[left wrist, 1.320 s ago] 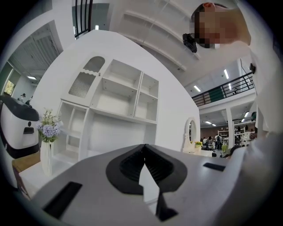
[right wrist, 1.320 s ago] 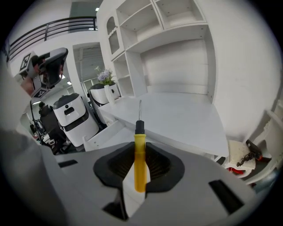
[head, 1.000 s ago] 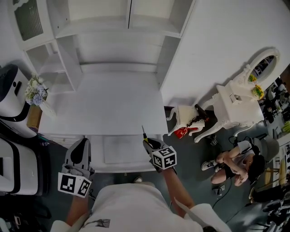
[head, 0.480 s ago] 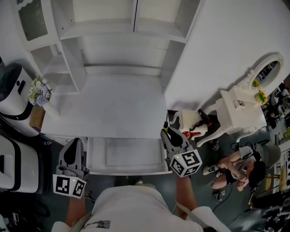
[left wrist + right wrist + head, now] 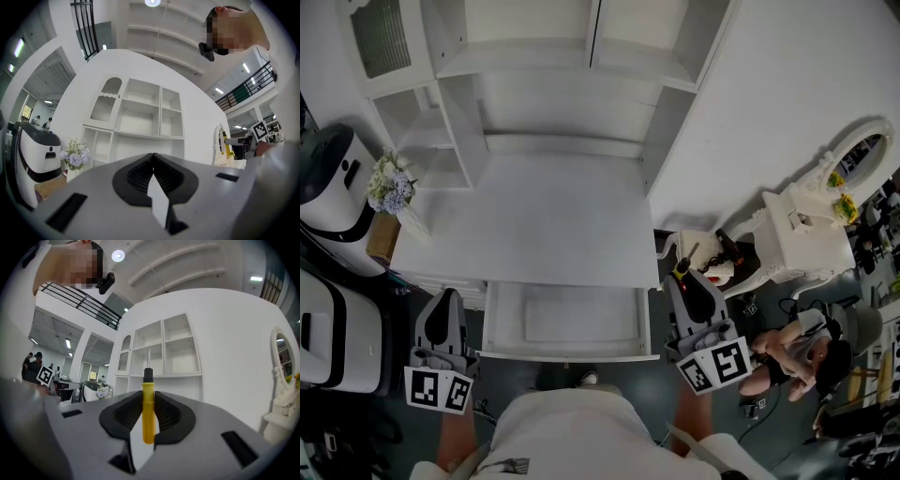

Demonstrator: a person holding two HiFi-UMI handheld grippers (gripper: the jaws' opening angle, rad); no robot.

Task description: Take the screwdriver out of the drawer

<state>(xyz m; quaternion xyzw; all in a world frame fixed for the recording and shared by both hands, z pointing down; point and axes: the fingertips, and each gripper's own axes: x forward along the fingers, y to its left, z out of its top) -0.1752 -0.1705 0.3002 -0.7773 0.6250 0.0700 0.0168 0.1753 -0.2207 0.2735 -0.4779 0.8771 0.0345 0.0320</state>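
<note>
Two jaws of the right gripper (image 5: 149, 398) stand nearly together, pinching the yellow handle of the screwdriver (image 5: 148, 411). Its black collar and thin metal shaft stick out past the tips. Left gripper (image 5: 153, 164): jaws closed on each other, holding nothing. Head view: screwdriver is clear of the open drawer (image 5: 567, 354), held off its right end beside the white desk (image 5: 534, 216). Markings: black-and-white square codes on each gripper's cube (image 5: 715, 364).

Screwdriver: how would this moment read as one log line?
right gripper: shut on screwdriver | left gripper: shut, empty | drawer: open
</note>
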